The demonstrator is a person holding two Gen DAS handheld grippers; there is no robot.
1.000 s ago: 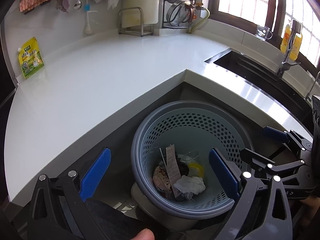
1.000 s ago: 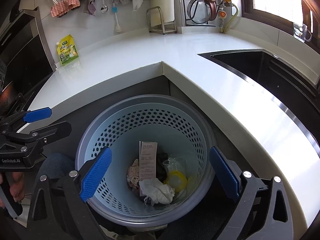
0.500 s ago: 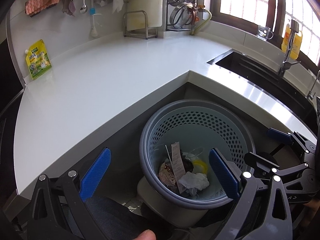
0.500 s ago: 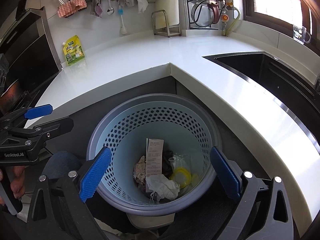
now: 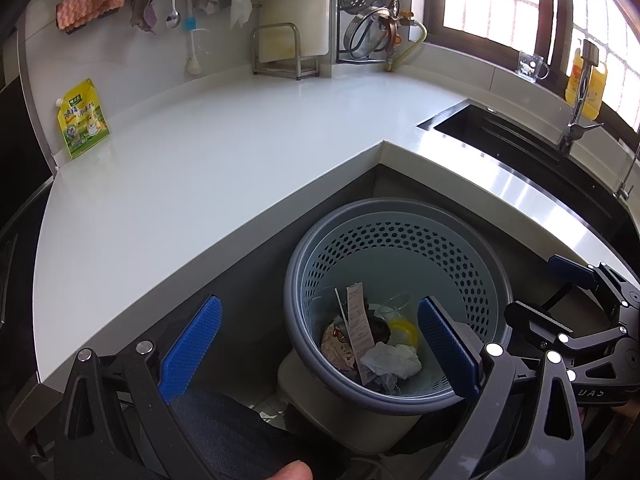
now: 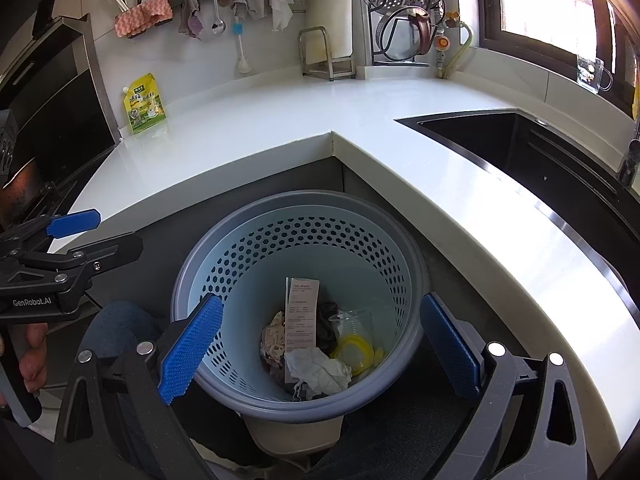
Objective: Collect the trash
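Two grippers were in view, each with two blue ribbed pads spread wide apart and nothing between them. One perforated basket [image 6: 304, 240] sat below and ahead of the right gripper [image 6: 320, 350], its round grey rim passing behind both fingers; from the left gripper [image 5: 318, 346] the same basket [image 5: 400, 232] lay ahead and toward its right finger. The basket was plastic, pale blue inside, its wall dotted with rows of small holes, and it rested on a cream base under the white tabletop [image 6: 360, 120] corner. At the bottom lay the trash: one long printed receipt [image 6: 303, 314] standing against the wall, one crumpled white tissue [image 6: 318, 368] in front of it, one clear plastic cup [image 6: 354, 322] on its side, one yellow ring-shaped lid [image 6: 356, 350], one printed wrapper [image 6: 274, 340] and something dark that could not be told. Beyond the basket, far up the tabletop, one yellow-green pouch [image 6: 146, 104] leaned on the wall
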